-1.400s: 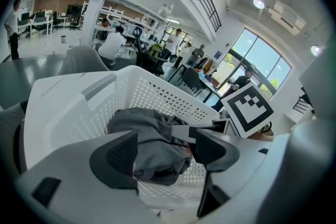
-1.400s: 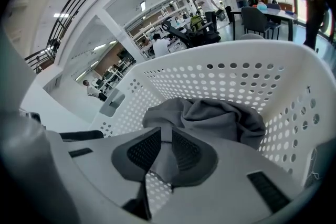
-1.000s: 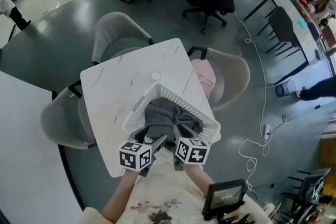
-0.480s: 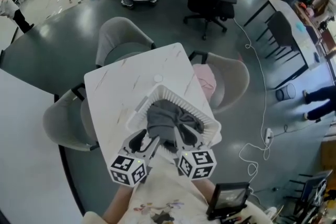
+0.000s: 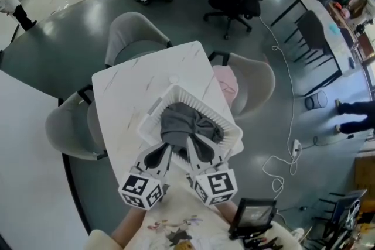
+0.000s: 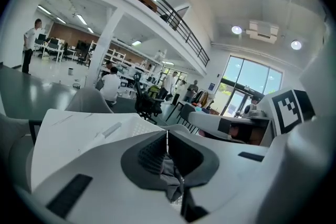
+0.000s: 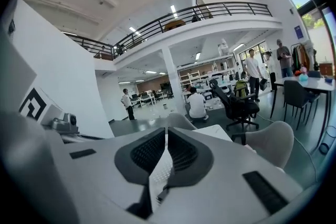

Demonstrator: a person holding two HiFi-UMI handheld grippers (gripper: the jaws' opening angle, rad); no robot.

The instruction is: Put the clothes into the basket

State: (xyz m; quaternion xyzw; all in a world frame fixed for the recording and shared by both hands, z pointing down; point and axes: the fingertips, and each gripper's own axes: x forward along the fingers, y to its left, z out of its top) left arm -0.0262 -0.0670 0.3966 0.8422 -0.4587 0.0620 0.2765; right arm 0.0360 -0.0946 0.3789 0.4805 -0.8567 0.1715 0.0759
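sitting on marble table (image 5: 133, 91), white basket (image 5: 176, 93), grey clothes (image 5: 184, 126) inside

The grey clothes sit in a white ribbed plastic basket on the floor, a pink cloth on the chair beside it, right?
Not the floor: the head view shows the white ribbed plastic basket on the white marbled table. Grey clothes inside, pink cloth on the grey chair: correct.

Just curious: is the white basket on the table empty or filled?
Partly filled: a crumpled grey garment lies inside the basket, whose slatted white rim shows around it.
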